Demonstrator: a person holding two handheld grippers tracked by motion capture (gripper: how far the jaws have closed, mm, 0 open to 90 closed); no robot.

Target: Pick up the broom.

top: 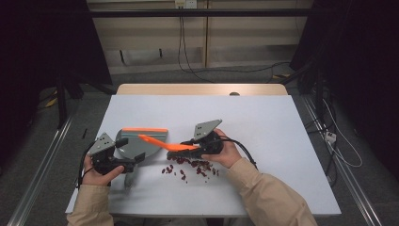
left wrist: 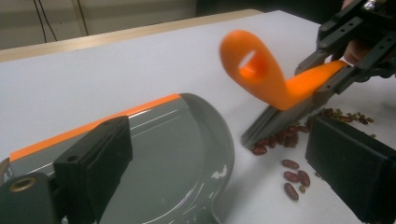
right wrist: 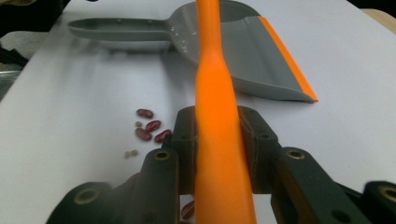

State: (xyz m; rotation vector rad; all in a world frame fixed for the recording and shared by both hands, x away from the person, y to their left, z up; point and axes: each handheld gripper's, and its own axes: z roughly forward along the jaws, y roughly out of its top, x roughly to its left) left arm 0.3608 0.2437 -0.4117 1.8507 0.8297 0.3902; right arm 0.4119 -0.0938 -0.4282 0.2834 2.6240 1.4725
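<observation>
A grey dustpan (top: 136, 143) (left wrist: 177, 154) (right wrist: 243, 51) with an orange lip lies flat on the white table, its handle pointing toward the person. An orange-handled brush (top: 160, 141) (left wrist: 266, 79) (right wrist: 215, 93) reaches over the pan, and my right gripper (top: 190, 146) (right wrist: 217, 135) is shut on its handle. The brush's grey bristles rest among the red beans (top: 193, 165) (left wrist: 292, 177) (right wrist: 149, 126) scattered just right of the pan. My left gripper (top: 129, 153) (left wrist: 222, 135) stands open at the pan's near side, one jaw over the pan and the other over the table, with no visible grip on it.
The white table (top: 263, 122) stretches bare to the back and right, ending in a wooden strip (top: 202, 89) at the far edge. Cables lie on the floor beyond and to the right. Dark curtains flank both sides.
</observation>
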